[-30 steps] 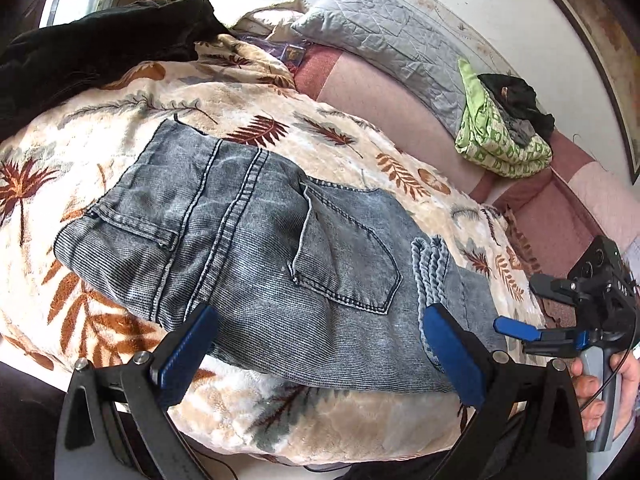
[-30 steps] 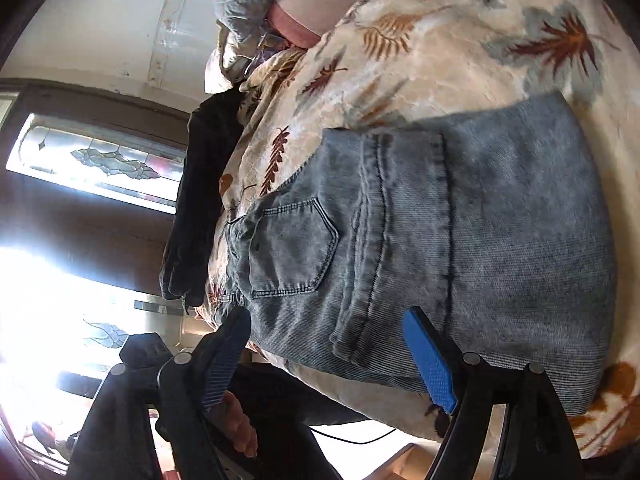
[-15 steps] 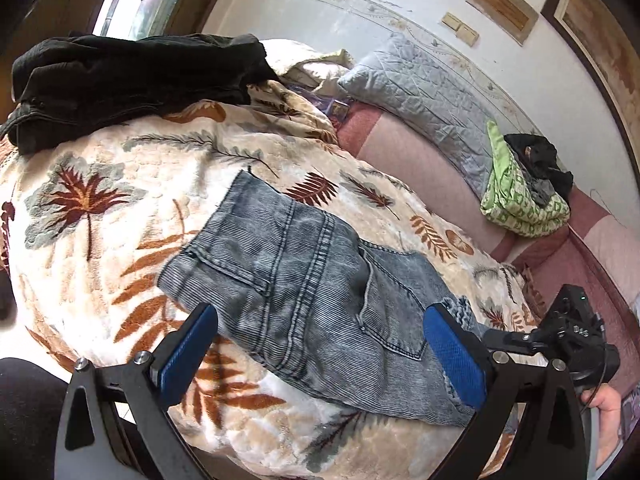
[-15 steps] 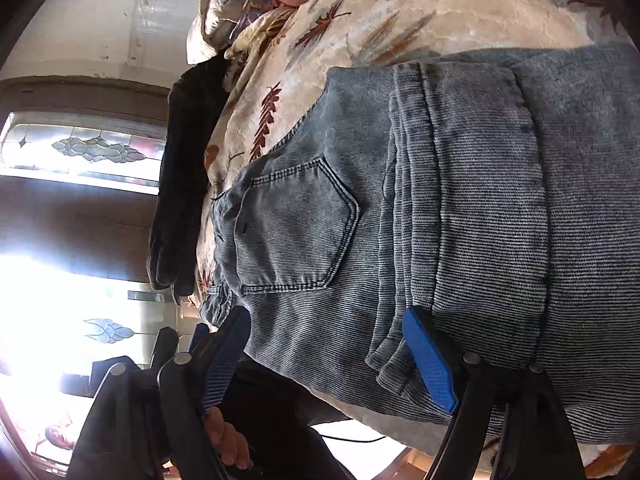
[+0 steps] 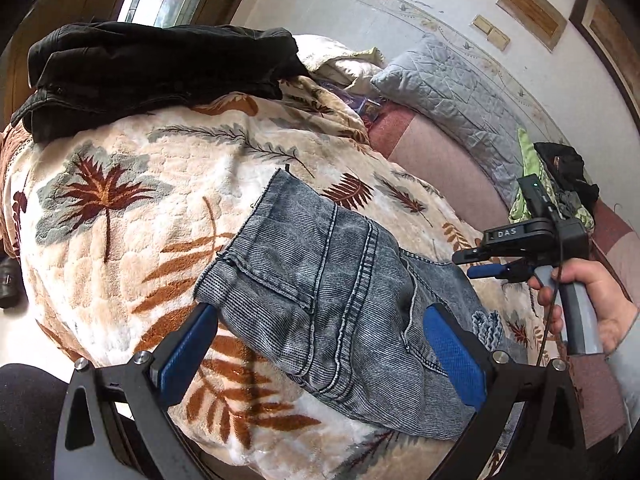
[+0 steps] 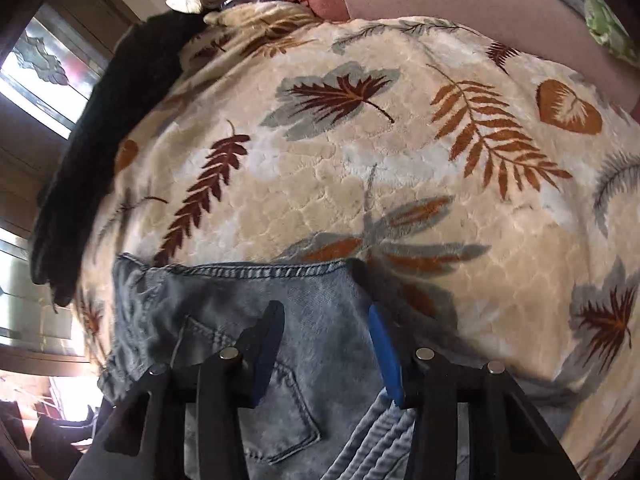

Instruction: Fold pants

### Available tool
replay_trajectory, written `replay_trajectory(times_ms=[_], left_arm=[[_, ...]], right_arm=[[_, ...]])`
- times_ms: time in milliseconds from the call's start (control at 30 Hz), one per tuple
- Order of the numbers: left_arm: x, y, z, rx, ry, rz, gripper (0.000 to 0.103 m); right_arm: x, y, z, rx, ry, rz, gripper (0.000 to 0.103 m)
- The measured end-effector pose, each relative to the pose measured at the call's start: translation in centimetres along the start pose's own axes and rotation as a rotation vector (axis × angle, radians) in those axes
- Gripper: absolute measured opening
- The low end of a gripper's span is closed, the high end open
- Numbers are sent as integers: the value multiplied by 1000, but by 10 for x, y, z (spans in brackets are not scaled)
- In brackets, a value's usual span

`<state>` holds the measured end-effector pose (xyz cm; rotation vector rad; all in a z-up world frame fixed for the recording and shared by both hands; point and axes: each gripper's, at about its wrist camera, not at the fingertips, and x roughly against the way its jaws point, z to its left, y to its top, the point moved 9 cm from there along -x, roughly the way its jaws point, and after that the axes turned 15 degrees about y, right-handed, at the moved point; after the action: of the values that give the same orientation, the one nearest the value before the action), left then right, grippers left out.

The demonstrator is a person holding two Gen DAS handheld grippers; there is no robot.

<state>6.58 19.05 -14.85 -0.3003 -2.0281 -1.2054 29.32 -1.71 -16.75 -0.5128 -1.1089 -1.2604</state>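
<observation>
Moved: right gripper, now over the far edge of the jeans, jaws closing, denim below them but not yet pinched; left gripper shifted little, jaws spread, empty; jeans lie folded to a compact stack near the front edge of the leaf-print blanket; remaining, by judgement: a last fold or tidying

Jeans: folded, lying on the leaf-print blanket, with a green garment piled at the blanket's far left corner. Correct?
Not quite. The garment at that corner is black, not green; the left wrist view shows it. The green item lies far right by the wall. The jeans are folded and lie on the leaf-print blanket.
</observation>
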Motion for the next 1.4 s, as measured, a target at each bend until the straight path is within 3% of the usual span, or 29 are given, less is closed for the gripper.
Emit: replay_trajectory(times_ms=[67,133,167,233,367,533,633,733,800,933,1000,1100,1133,1267,1400], left_arm=[[0,5,-1,1,9,-21,102],[8,15,-9,-28,11,-98,102],[12,19,-15,-42,5,-133,102],[6,17,-24,-85,17,-125,102],[-43,-16,-23,-132,100,118,102],[-44,-22,-29,-225,157,77,102],[-43,-22,-27,-228,148,73,102],[-40,-22,-26,-226,138,73,102],[-38,-21,-25,-205,129,71,102],[-38,-18,-23,-169,113,77,102],[-38,-19,-23,-177,115,75,102],[-35,-20,-24,-185,109,70,102],[-35,-20,-23,-180,104,70,102],[-32,-19,-22,-154,90,72,102],[-27,-20,-20,-141,85,69,102]], right_arm=[[-21,2,-8,0,-33,46,40],[-32,1,-9,26,-47,68,21],[-35,0,-9,51,-73,74,17],[-32,-1,-9,95,-105,56,8],[-10,4,-3,207,-197,-32,7],[-31,4,-9,351,-391,-31,7],[-24,8,-19,322,-457,-90,8],[3,13,-13,276,-426,-182,9],[19,8,-3,231,-338,-211,9],[-2,-26,16,116,-37,-79,9],[-24,-37,0,61,-39,2,9],[-16,-30,-21,-61,-67,-73,4],[-9,-28,-14,-44,-80,-100,12],[16,-41,33,65,-23,-158,17],[22,-79,62,78,93,-149,42]])
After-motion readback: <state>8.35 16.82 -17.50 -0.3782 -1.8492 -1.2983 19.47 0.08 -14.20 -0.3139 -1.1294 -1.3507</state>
